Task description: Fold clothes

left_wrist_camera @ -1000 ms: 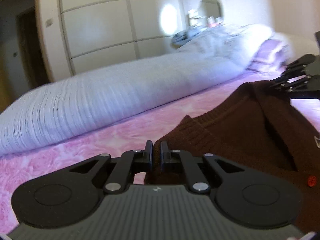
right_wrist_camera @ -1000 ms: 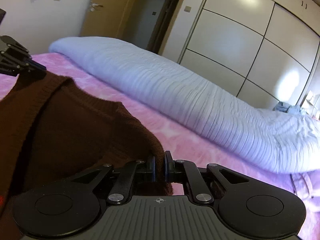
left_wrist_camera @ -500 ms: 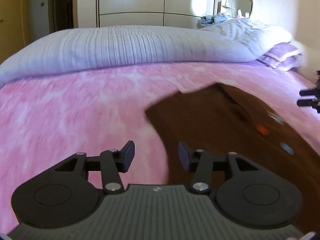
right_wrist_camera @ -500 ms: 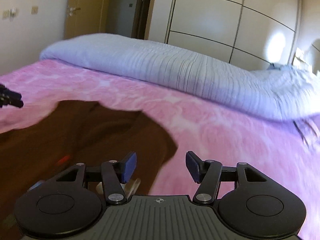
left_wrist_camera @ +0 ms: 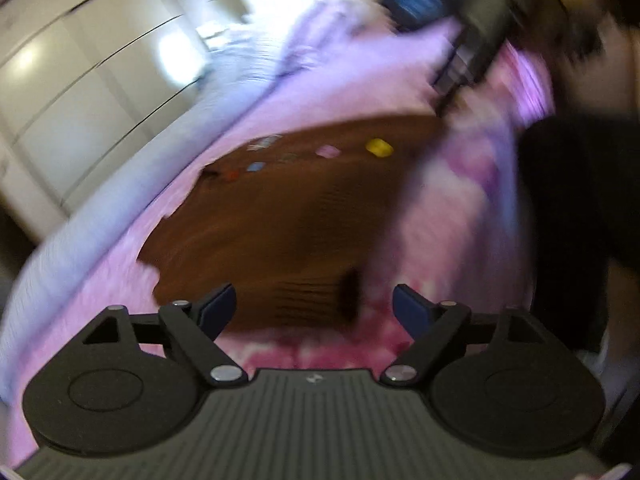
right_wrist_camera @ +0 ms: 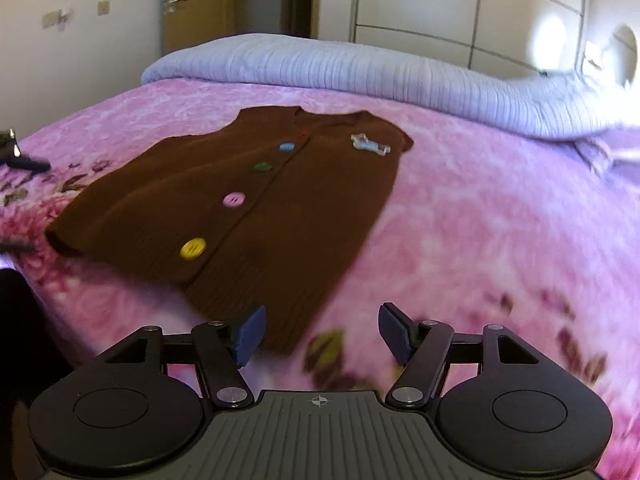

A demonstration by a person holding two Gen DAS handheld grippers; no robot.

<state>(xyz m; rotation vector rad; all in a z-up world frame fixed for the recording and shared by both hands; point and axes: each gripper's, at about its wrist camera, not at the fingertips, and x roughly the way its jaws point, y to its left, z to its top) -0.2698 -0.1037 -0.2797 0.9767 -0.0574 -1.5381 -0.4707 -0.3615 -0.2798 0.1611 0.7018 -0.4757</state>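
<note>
Vest (right_wrist_camera: 256, 200) — a brown knitted one — lies spread flat on the pink floral bedspread (right_wrist_camera: 480, 232) of the bed, front up, collar at the far end and hem toward me in my right camera. Down its closed front runs a row of buttons: blue (right_wrist_camera: 286, 147), green (right_wrist_camera: 263, 167), pink (right_wrist_camera: 234, 200) and yellow (right_wrist_camera: 193, 248), nearest last, with a small pale patch (right_wrist_camera: 370, 145) on the chest to the right of them. A rolled lilac duvet (right_wrist_camera: 400, 72) lies along the far side of the bed, in front of the white wardrobe doors (right_wrist_camera: 440, 4).

My right gripper (right_wrist_camera: 320, 330) stands wide with nothing between its blue pads; the vest's near hem corner sits just beyond its left finger. My left gripper (left_wrist_camera: 312, 308) is wide too and holds nothing, the vest's edge lying past its fingers. That view is badly blurred, though the brown vest (left_wrist_camera: 288, 208) and its buttons show; a dark sleeve fills the right edge.

A second ago both grippers were pinched shut on the vest and held it up off the bed. Their jaws have just been opening, the cloth has dropped flat, and no container is involved — only the bed carries the vest.
</note>
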